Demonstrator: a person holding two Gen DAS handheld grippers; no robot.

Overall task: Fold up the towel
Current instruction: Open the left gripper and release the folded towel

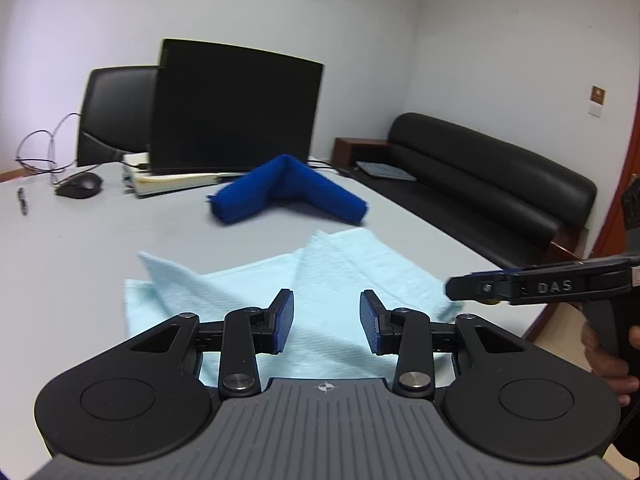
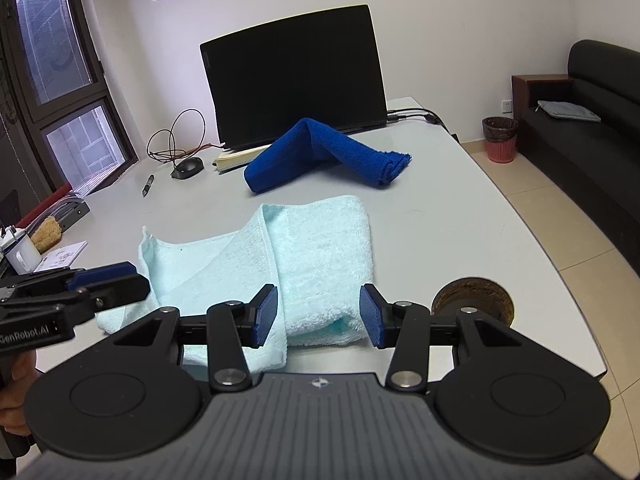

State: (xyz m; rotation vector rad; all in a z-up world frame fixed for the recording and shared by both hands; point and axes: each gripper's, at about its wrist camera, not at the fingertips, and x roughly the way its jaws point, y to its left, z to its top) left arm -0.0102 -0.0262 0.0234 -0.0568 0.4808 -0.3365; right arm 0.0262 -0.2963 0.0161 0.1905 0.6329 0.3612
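1. Light blue towel (image 2: 316,264) lies partly folded on the grey counter (image 2: 460,216), near the front edge; one layer is doubled over, and a loose flap with a raised corner sticks out on the side toward the window (image 2: 60,80).
2. Left gripper (image 1: 327,322): jaws released, pads apart, nothing between them; it hovers just above the near part of the towel (image 1: 320,280). In the right wrist view it sits at the towel's window-side edge (image 2: 108,284), not pinching any cloth.
3. Right gripper (image 2: 318,314): jaws released, spread to either side of the towel's near folded edge, pads not pressing the cloth. In the left wrist view it pokes in beside the towel's far-right corner (image 1: 472,290); a hand (image 1: 608,356) holds its grip.
4. Dark blue towel (image 2: 320,152) is rolled and bent into a V, just beyond the light towel, well clear of it.
5. Black laptop screen (image 2: 296,76) stands upright behind the dark blue towel, on a notebook (image 2: 232,158).
6. Mouse (image 2: 188,168), pen (image 2: 148,185) and loose cable (image 2: 176,136) lie beyond the towel, toward the window.
7. Round hole (image 2: 472,300) in the counter is just right of the light towel's near edge.
8. Black sofa (image 1: 488,176) stands off the counter, past the towels; red bin (image 2: 500,138) is on the floor beside it.
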